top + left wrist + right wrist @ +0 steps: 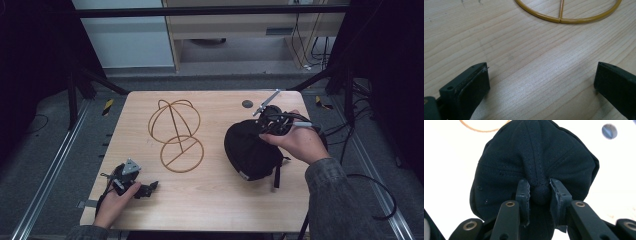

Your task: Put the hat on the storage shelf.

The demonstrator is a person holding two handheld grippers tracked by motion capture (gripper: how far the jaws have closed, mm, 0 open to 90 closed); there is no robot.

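Pinching a fold of dark fabric, the right gripper has its jaws closed on the crown of a black baseball cap, which sits on the right half of the desk. The cap looks soft and light: the cloth bunches between the jaws, so a grip there probably lifts it, though the crown will likely sag and lose shape. The stiffer brim might give firmer hold. Left of the cap stands a gold wire cap stand, apart from it. The left gripper rests near the desk's front-left edge, jaws spread wide over bare wood, holding nothing.
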